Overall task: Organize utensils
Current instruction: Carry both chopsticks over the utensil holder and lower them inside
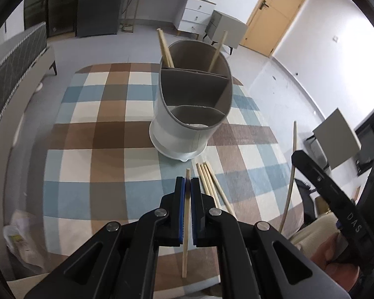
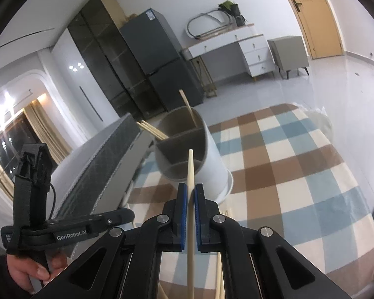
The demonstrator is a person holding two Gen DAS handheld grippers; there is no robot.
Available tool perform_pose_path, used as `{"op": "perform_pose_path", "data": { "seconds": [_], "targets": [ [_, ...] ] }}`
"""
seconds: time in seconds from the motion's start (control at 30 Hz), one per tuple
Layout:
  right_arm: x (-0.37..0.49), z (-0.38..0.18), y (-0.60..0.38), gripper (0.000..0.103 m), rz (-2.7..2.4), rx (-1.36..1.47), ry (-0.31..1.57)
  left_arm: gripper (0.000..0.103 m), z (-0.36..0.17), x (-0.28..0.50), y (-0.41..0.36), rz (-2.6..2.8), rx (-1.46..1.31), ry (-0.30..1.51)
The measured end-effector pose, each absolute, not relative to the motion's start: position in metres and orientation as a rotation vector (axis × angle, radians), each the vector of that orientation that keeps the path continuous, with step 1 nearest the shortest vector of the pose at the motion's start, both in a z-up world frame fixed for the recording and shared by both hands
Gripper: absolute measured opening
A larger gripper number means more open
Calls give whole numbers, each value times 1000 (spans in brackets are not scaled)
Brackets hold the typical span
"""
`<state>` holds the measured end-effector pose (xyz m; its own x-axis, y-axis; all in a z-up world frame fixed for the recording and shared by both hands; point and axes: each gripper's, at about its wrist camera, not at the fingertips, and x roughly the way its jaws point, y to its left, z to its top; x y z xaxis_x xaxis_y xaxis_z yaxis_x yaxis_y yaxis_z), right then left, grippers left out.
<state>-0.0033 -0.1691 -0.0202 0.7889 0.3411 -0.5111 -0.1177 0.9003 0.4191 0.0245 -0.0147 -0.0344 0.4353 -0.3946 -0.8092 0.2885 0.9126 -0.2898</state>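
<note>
The left gripper (image 1: 187,182) pinches one chopstick (image 1: 186,226); the right gripper (image 2: 190,194) clamps a paler chopstick (image 2: 190,199). Just beyond, loose chopsticks (image 1: 209,184) lie on the checked tablecloth (image 1: 92,134) beside the holder (image 1: 187,114), whose far compartment holds more. Open cloth surrounds it; the table's near edge is hidden.

This is a room in a home. A tall dark grey fridge (image 2: 159,57) stands by the wall, next to a dark glass cupboard (image 2: 104,57). A white desk with small drawers (image 2: 239,47) stands by the white wall, and a little grey side cabinet on thin legs (image 2: 288,52) is near a yellow wooden door (image 2: 314,12). The bench wears a checked cloth in blue, brown and cream (image 1: 107,134). Long curtains (image 2: 41,124) hang by a window.
</note>
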Motion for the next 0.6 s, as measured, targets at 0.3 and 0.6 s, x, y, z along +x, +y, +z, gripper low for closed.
{"op": "perform_pose_path", "data": {
  "seconds": [0.3, 0.6],
  "targets": [
    [-14, 3, -176, 5, 260, 406, 527, 0, 5, 16, -11, -429, -78, 1004],
    [1, 32, -182, 5, 265, 404, 460, 0, 65, 18, -18, -487, -39, 924]
  ]
}}
